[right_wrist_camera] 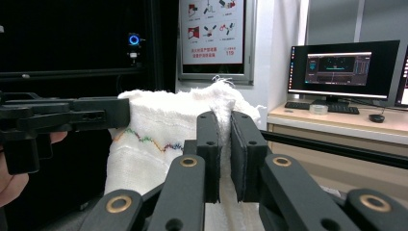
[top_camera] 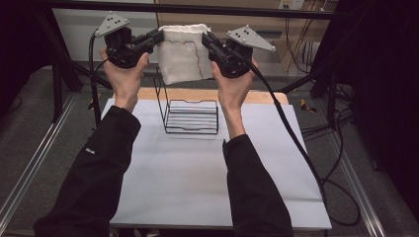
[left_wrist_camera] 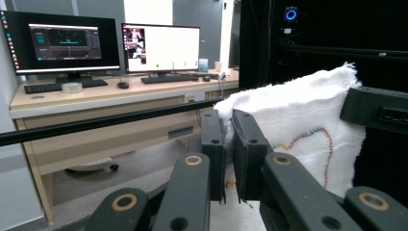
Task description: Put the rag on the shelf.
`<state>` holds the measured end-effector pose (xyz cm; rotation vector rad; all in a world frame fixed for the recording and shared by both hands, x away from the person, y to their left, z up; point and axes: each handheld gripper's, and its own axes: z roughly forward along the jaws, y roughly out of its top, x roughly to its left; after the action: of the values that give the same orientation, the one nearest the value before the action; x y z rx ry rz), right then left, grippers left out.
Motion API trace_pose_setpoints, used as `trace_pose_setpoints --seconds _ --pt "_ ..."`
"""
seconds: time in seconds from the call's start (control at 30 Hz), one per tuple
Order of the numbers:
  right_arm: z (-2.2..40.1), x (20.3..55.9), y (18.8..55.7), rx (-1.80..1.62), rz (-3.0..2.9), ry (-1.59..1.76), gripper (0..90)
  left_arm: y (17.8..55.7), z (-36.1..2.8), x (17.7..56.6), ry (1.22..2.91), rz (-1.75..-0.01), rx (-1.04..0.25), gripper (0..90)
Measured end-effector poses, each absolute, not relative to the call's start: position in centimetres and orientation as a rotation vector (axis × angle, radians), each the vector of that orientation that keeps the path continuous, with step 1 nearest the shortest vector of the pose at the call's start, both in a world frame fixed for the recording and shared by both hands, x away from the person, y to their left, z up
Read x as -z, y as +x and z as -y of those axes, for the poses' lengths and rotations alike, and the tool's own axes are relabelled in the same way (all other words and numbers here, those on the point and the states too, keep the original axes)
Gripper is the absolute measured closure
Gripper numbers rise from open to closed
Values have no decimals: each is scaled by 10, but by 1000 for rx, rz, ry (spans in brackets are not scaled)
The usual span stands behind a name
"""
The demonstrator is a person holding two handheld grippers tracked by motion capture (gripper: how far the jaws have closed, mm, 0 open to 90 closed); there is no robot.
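Two grippers, one white towel (top_camera: 181,53): left gripper (top_camera: 159,37) clamped on the cloth's upper left corner, right gripper (top_camera: 205,40) clamped on the upper right, fingers of each closed tight on the fabric edge. Towel held up in the air, stretched flat between them, hanging well above and just behind the black wire rack (top_camera: 189,114) on the white tabletop (top_camera: 188,173). Wavy coloured stitching across the cloth's face, clear in the left gripper view (left_wrist_camera: 308,122) and the right gripper view (right_wrist_camera: 159,139).

Step in hand, by the look of it: carrying the spread towel toward the rack, to drape or lay it there. Next move likely calls for lowering both corners together, level and taut, keeping the lower hem clear of the rack's upright back before easing the cloth down; no loosening of either grip until the towel rests.
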<state>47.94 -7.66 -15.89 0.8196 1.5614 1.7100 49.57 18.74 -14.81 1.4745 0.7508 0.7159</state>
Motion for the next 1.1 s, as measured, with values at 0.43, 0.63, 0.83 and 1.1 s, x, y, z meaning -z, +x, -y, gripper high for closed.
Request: trace_pose_setpoints --seconds 0.43,0.63,0.83,1.1 --pt "74 168 500 -1696 -1565 842 831 524 -183 154 1503 -773 -739 838" --pt "72 176 509 -1684 -1574 862 831 535 -182 162 1512 -788 -737 838" --pt "70 181 517 -1679 -1582 869 831 542 -182 163 1518 -804 -741 839" --pt "75 178 523 -1703 -1557 881 831 547 -176 157 1521 -780 -776 838"
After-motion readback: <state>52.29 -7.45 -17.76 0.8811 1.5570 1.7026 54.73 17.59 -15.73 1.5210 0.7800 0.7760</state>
